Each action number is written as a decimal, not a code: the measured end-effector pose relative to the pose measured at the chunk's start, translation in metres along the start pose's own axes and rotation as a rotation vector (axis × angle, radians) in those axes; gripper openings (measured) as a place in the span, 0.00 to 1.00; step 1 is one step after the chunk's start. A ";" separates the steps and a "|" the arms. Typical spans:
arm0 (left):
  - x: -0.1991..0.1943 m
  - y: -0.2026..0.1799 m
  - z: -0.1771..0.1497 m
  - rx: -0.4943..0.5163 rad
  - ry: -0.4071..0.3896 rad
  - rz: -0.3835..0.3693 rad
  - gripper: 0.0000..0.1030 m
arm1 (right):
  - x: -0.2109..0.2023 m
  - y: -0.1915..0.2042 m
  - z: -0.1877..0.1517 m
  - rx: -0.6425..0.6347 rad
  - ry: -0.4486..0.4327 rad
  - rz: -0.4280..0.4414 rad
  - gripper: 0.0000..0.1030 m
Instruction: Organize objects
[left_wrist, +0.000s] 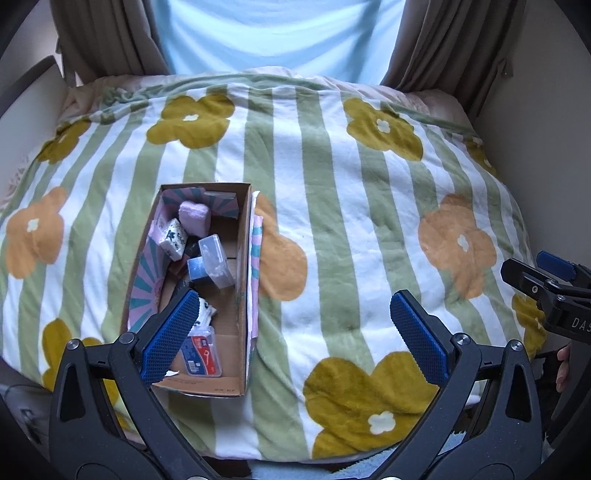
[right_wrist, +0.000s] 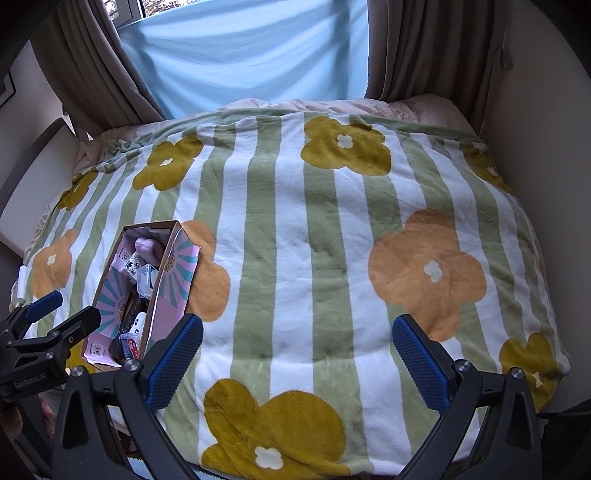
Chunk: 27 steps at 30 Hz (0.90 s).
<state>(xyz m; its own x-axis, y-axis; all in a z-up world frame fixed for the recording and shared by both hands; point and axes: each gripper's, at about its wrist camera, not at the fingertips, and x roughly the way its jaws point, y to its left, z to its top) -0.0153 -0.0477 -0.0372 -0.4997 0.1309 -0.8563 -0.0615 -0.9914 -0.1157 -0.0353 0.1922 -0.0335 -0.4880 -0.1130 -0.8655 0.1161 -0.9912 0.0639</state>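
Two grippers, both hanging over the near edge of the bed, both w/ nothing in them. Left gripper (left_wrist: 291, 332) has its blue pads spread wide apart, empty, and sits low over the near end of the cardboard box (left_wrist: 242, 295); its left finger (left_wrist: 171, 334) overlaps the box's near contents in view, though I can't tell if it touches anything. Right gripper (right_wrist: 297, 362) is likewise wide open and empty, over bare blanket (right_wrist: 295, 240), well to the right of the box (right_wrist: 162, 295).

Box sits on the left-front part of the striped flower blanket, long axis running away from the person. Inside: a pink spongy block (left_wrist: 195, 218) at the far end, a white patterned packet (left_wrist: 173, 239) beside it, a clear plastic case (left_wrist: 216, 260) mid-box, a small red-and-blue labelled case (left_wrist: 201, 354) near end, plus some dark bits I can't ID. Blanket around the box looks free of loose items.

My read: collecting looks done or nearly so, since everything visible is already in the box. Next move prob. calls for either tidying the contents so they lie flat, or gripping the box wall w/ the left gripper, right coming across to steady the other side. Soft bedding means the box could tip if pressed off-centre.
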 end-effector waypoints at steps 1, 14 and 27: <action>0.000 0.000 0.000 0.000 -0.002 0.000 1.00 | 0.000 -0.001 0.000 0.002 -0.001 0.002 0.99; -0.006 0.000 0.000 0.008 -0.001 -0.003 1.00 | -0.003 0.000 -0.001 0.003 -0.001 -0.004 0.99; -0.003 0.004 0.001 0.023 -0.004 0.020 1.00 | -0.006 -0.001 -0.001 0.006 -0.005 -0.012 0.99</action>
<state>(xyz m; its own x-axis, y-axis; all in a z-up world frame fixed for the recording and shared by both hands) -0.0144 -0.0517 -0.0345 -0.5043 0.1113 -0.8563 -0.0715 -0.9936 -0.0871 -0.0321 0.1935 -0.0290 -0.4936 -0.1017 -0.8637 0.1055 -0.9928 0.0566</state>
